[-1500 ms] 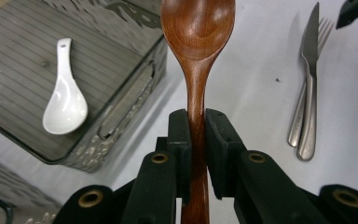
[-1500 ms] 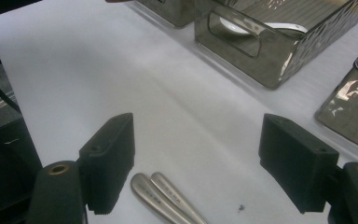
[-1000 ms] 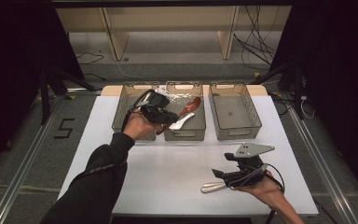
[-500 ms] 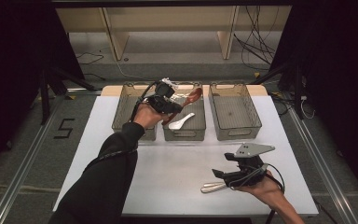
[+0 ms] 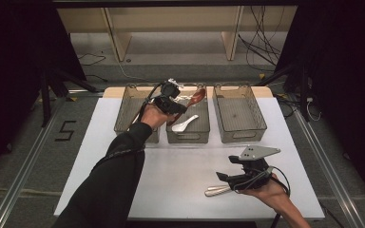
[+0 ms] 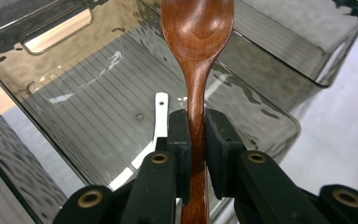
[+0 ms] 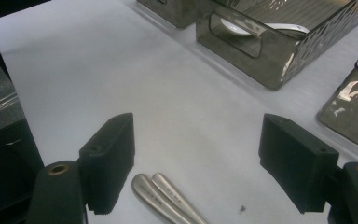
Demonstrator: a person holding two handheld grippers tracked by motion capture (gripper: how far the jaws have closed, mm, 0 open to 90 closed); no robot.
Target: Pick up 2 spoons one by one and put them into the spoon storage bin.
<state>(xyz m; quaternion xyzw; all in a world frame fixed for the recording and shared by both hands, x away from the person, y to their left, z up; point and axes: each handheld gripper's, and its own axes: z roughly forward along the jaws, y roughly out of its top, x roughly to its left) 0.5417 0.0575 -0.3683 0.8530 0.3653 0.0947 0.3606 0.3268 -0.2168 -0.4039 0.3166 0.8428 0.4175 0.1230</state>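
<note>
overhead, the left gripper (image 5: pixel 183 108) was clamped on a wooden spoon's (image 6: pixel 197 70) handle, above the middle bin (image 5: pixel 188 135) where a white spoon (image 5: pixel 184 123) lay. nearer the person than that bin, the right gripper (image 7: pixel 196 168) stood wide open and empty over two metal handles (image 7: pixel 165 196).

Left bin (image 5: pixel 129 107): smoky clear plastic, farthest left in the row I face.
Right bin (image 5: pixel 240 114): same make, well apart from my work.
Tabletop (image 5: pixel 180 166): white, carrying all the bins.
Shelf unit (image 5: pixel 171 21): pale wood, beyond the far edge.
Floor mark (image 5: pixel 65 130): a "5", left of the tabletop.
Cables (image 5: pixel 261 42): loose on the floor, far right.
</note>
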